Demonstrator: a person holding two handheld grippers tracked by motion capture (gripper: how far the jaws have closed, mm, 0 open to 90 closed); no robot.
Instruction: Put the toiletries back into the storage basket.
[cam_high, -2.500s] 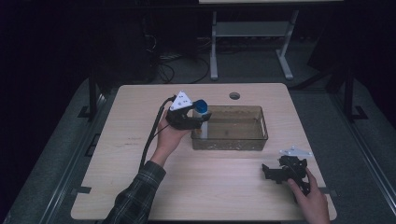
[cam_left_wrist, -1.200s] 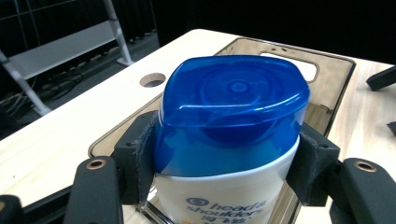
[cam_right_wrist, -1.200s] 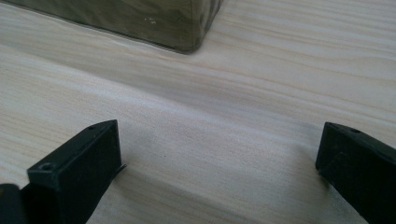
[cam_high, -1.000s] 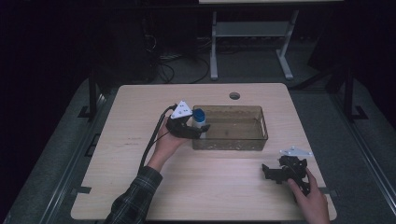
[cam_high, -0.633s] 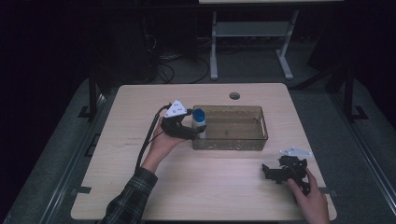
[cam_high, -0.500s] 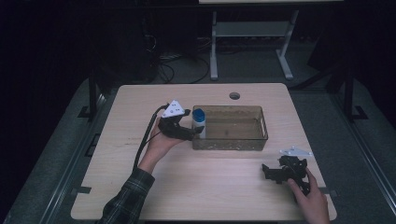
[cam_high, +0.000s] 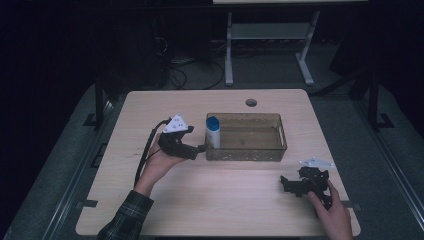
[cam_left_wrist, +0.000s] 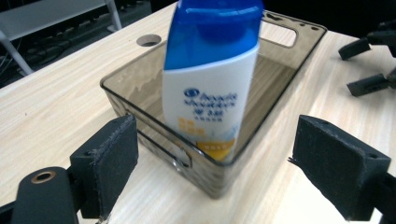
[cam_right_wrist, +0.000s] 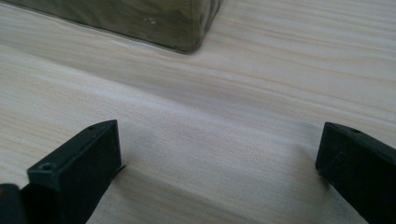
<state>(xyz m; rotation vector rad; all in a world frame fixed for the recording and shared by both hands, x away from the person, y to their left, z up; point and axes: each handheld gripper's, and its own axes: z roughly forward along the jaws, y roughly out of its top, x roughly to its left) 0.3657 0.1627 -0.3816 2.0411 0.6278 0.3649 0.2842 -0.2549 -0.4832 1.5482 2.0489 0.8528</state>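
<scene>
We're looking down on the surface, where the smoky bin holds the shampoo bottle upright in its left end. Our left tool, spread wide and empty, sits just left of it; the right tool, also spread, rests well apart.

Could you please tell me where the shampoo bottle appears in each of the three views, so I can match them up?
High view: the shampoo bottle stands upright at the left end of the clear bin, centre of the picture.
Left gripper view: the bottle stands top centre, beyond the open jaws, inside the bin's near corner.
Right gripper view: not in this picture.
Shared landmark: the clear bin.
</scene>
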